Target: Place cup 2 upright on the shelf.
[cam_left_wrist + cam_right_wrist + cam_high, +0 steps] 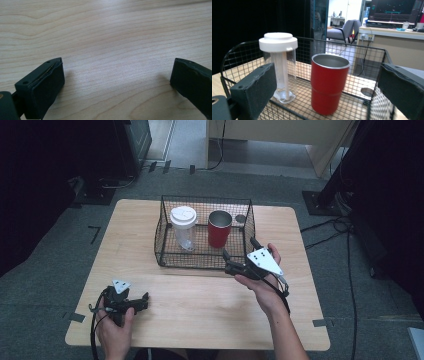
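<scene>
Our right gripper (239, 254) hovers, jaws spread and empty, at the black wire basket (167, 257) facing the red metal tumbler (329, 86). Our left gripper (145, 298) rests spread on the pale wooden table (200, 305), hand low.

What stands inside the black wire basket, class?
Inside the wire basket: a clear bottle with a white lid, a red cup and a small round disc. The bottle's contents are unclear.

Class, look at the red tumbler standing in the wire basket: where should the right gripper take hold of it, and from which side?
Probably best is the upper wall of the red tumbler, approached from above over the near wall of the wire basket, since the mesh blocks a level approach. The tumbler stands upright with an open mouth, apart from the white-lidded clear cup. The right gripper is open, fingers set wide enough to straddle it.
</scene>
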`<action>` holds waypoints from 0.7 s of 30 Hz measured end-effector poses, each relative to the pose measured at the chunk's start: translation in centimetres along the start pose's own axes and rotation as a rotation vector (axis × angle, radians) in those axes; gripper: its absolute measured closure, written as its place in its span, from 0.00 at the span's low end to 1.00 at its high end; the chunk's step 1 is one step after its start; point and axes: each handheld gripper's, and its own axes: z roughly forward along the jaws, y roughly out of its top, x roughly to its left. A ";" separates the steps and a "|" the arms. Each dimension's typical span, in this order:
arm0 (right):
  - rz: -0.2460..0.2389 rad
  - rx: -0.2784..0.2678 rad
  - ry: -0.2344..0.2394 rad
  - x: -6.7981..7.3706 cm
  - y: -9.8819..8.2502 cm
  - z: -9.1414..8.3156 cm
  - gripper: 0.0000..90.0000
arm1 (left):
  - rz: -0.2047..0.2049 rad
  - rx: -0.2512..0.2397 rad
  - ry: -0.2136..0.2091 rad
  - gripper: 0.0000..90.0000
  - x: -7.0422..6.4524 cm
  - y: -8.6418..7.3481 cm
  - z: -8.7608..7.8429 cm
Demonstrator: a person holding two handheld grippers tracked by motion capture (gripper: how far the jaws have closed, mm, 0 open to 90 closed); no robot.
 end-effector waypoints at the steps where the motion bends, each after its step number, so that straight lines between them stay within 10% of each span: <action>1: 0.005 0.005 -0.006 -0.2 -0.2 -0.3 0.02 | 0.000 -0.001 0.000 0.00 0.0 0.0 0.0; 21: 0.029 0.062 -0.104 -3.9 -4.1 -4.9 0.02 | 0.004 -0.001 -0.003 0.00 0.0 0.0 0.0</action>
